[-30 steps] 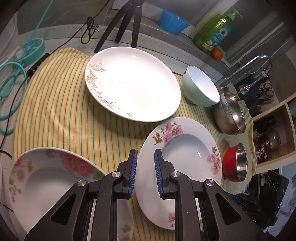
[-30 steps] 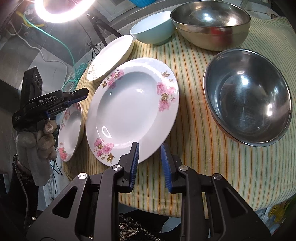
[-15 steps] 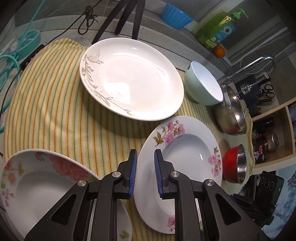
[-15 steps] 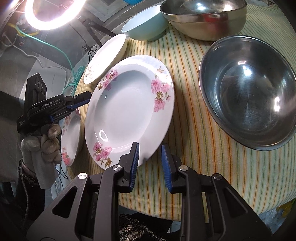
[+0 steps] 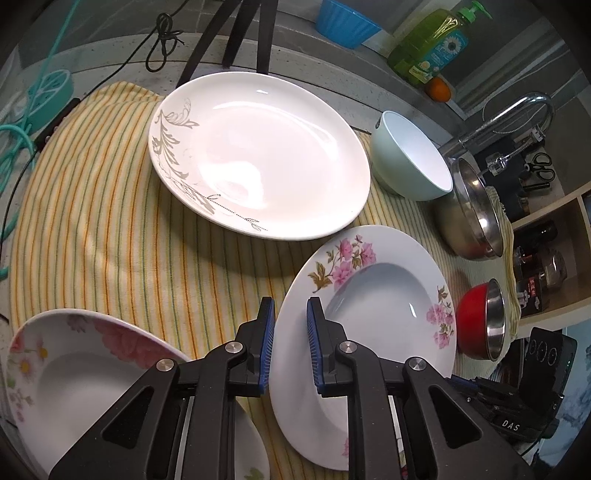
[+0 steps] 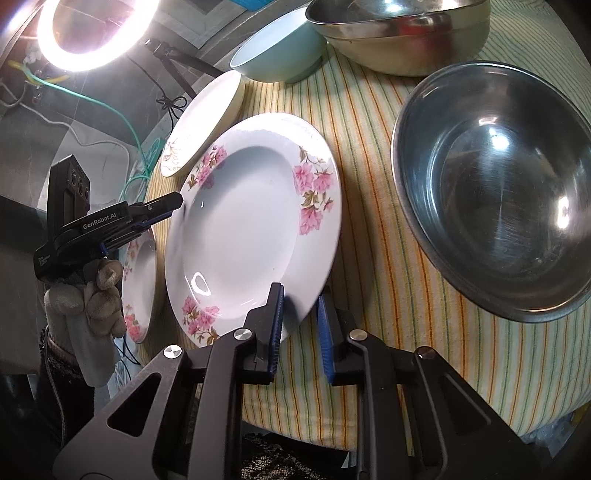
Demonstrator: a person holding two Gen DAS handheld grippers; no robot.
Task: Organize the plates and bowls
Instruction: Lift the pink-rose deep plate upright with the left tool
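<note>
Your main light is the glowing white ring lamp (image 6: 90, 35), blown out to pure white in the right wrist view. Below it, glare spots sit on the pink-flowered deep white plate (image 6: 251, 229) and the big stainless steel bowl (image 6: 495, 184). In the left wrist view, the large white oval plate with grey leaf print (image 5: 258, 155) casts a soft shadow on the yellow striped cloth (image 5: 110, 221). You get strong fisheye bending and dark vignetted corners. The near rim of the flowered plate is slightly blurred.
</note>
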